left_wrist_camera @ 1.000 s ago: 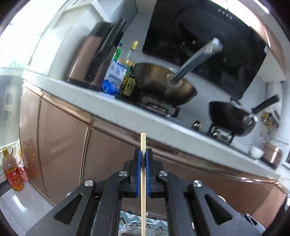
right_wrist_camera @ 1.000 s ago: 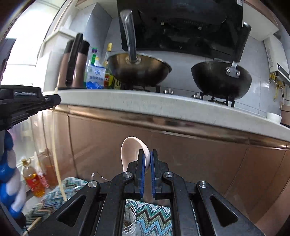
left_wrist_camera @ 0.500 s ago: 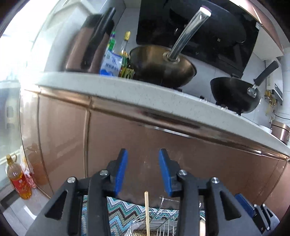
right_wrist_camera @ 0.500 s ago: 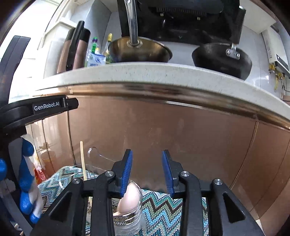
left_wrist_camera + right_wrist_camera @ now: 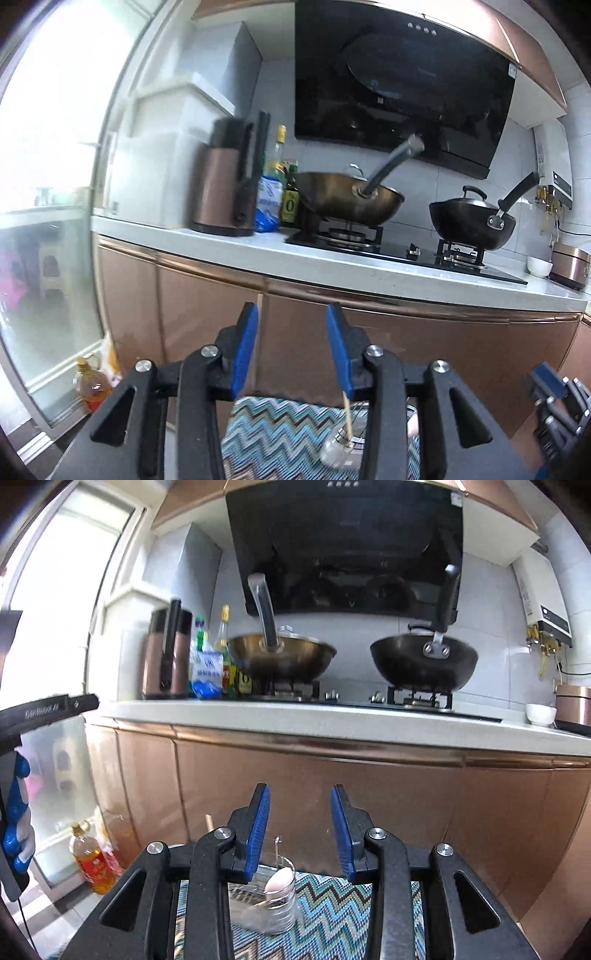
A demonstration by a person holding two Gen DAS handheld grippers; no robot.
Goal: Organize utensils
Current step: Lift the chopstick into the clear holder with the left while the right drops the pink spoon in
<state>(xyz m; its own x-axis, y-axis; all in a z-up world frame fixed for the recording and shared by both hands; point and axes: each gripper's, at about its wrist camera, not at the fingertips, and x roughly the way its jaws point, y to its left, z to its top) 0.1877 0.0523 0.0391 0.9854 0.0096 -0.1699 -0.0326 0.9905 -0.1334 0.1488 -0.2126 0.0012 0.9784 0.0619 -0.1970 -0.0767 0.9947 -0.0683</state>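
Note:
My left gripper [image 5: 291,347] is open and empty, raised above a zigzag-patterned cloth [image 5: 280,424]. Below it a wooden chopstick [image 5: 346,411] stands in a clear holder [image 5: 341,448]. My right gripper [image 5: 300,829] is open and empty too. Below it a white spoon [image 5: 279,880] stands in a clear ribbed glass [image 5: 280,904] on the same cloth [image 5: 332,912]. The chopstick's tip [image 5: 209,821] shows left of the right gripper's fingers. The left gripper's body [image 5: 40,710] shows at the left edge of the right wrist view.
Copper-coloured cabinet fronts [image 5: 406,354] rise just behind the cloth under a white counter [image 5: 332,266]. On the counter stand a bronze wok [image 5: 347,201], a black pan [image 5: 472,221], bottles and a kettle [image 5: 225,192]. An oil bottle [image 5: 90,864] stands on the floor at left.
Both grippers opened and let go: the chopstick dropped into the holder and the spoon into the glass. Both grippers have since lifted and pulled back from them.

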